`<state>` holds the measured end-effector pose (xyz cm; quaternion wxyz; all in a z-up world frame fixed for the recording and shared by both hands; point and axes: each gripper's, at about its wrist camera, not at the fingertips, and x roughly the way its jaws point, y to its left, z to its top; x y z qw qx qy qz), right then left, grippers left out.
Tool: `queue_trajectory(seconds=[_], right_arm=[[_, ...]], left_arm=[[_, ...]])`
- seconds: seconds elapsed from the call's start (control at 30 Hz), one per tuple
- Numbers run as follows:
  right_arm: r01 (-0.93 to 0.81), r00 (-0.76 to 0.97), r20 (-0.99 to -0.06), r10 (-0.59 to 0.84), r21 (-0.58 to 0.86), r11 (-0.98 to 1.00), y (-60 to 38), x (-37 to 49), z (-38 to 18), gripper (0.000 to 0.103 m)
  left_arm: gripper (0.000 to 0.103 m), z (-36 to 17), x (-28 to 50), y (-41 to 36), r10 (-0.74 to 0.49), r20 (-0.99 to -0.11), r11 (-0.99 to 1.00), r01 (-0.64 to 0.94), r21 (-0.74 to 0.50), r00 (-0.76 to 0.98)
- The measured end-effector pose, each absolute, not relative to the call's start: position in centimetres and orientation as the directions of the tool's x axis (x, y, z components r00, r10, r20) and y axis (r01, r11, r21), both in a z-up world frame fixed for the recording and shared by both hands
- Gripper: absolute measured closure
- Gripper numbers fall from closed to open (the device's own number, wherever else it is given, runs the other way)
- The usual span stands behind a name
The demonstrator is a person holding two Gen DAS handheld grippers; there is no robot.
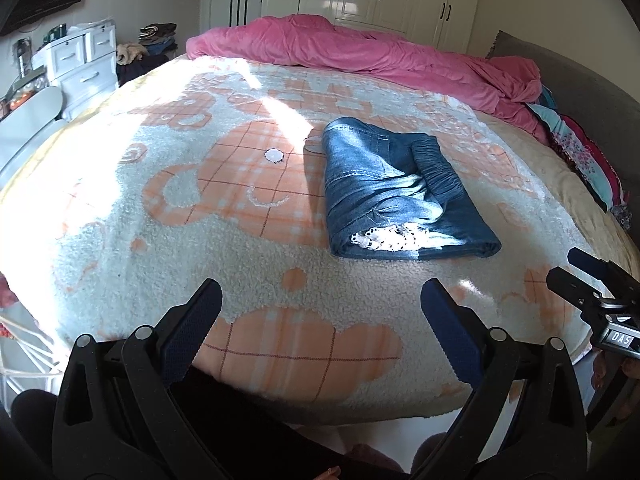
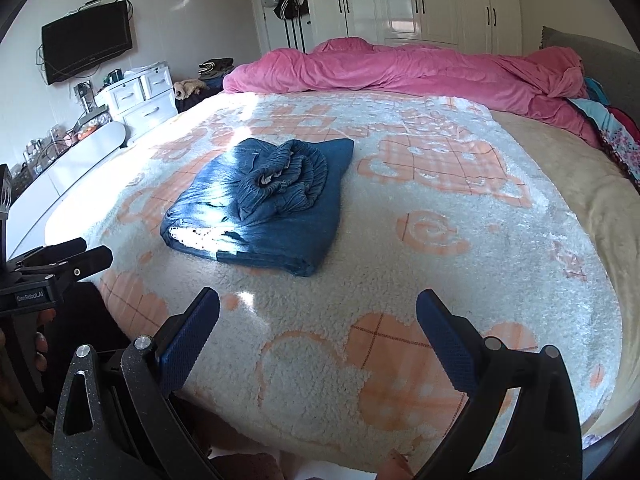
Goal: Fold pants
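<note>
Left wrist view
Left gripper (image 1: 320,300): nearest of all, both blue-padded fingers (image 1: 192,328) spread wide with nothing between them, hovering over the near edge of the bed
Blanket (image 1: 200,240): fleecy white with orange checked shapes, lying under and ahead of the tongs
Pants (image 1: 396,196): blue denim, folded into a compact bundle, lying on the blanket ahead of the tongs and a little right of their midline, well apart from the fingertips; white dotted lining shows at the near end
Right gripper (image 1: 576,276): comes in from the right edge, beside the right finger, clear of the pants
Pink duvet (image 1: 360,48): bunched along the far side of the bed, beyond the pants

Right wrist view
Right gripper (image 2: 318,304): fingers wide apart and empty above the blanket (image 2: 440,260)
Pants (image 2: 260,204): ahead and to the left of the tongs, gathered waistband heaped on top, not touched by either tool
Left gripper (image 2: 76,260): at the left edge, tips near the pants' near corner but apart from it
Pink duvet (image 2: 400,68): far beyond, along the wardrobe (image 2: 420,0) side
</note>
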<state>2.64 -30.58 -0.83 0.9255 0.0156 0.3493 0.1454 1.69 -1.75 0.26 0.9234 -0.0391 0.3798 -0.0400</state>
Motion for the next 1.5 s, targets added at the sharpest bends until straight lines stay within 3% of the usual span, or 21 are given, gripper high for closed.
queue_trajectory(seconds=[1.5], right_arm=[[-0.260, 0.709, -0.643, 0.288, 0.141, 0.955, -30.25, 2.31, -0.72, 0.005]], left_arm=[[0.010, 0.68, 1.04, -1.53, -0.067, -0.702, 0.996, 0.003, -0.092, 0.709]])
